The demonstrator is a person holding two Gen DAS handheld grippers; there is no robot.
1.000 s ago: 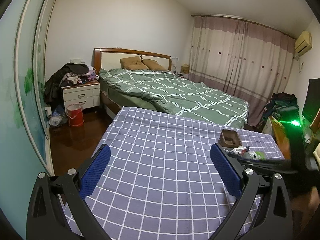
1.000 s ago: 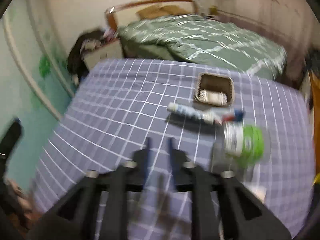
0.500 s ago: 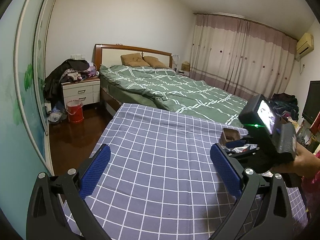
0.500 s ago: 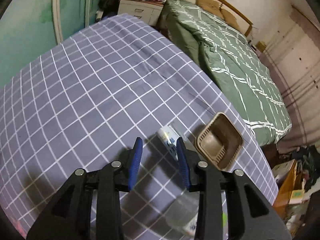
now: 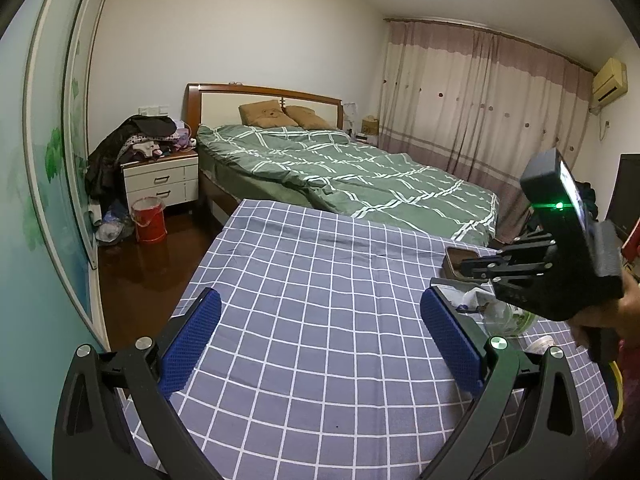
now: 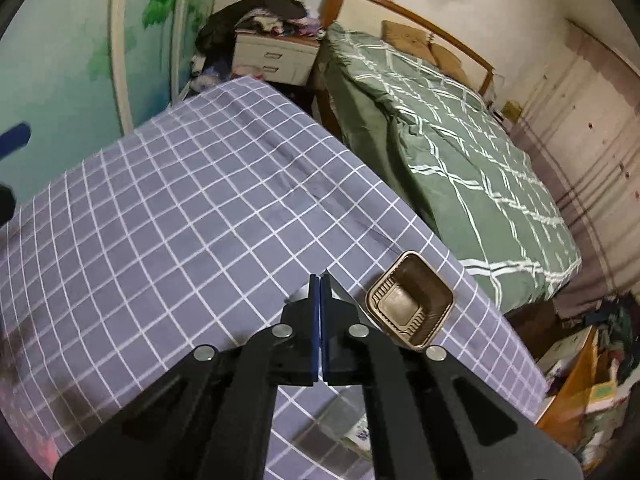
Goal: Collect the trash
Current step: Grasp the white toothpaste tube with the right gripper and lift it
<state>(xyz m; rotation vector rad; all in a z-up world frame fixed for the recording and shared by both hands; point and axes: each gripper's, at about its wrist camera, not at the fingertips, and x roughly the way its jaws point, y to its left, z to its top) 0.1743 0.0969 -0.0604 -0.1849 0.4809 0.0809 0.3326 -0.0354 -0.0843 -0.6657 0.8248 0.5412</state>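
A table under a purple checked cloth [image 5: 300,360] carries the trash at its far right. There a crumpled white tube [image 5: 476,298], a clear bottle with a green label [image 5: 508,316] and a small white lid [image 5: 540,346] lie near an empty brown plastic tray [image 6: 380,296]. My right gripper [image 6: 320,280] hangs over the tube beside the tray, its blue pads pressed together with nothing showing between them. The tube lies hidden under its fingers in the right wrist view. My left gripper [image 5: 320,300] is open and empty over the cloth's near middle.
Beyond the table is a bed with a green quilt [image 5: 340,168]. A white nightstand [image 5: 160,184] piled with clothes and a red bucket [image 5: 149,220] stand at the left. Boxes and clutter [image 6: 588,380] fill the floor at the right; a hand [image 5: 600,320] holds the right gripper.
The right gripper's jaws have come together; the white tube seen between them earlier is now out of sight. That gripper rolled and shifted toward the tray. The left gripper stayed put.
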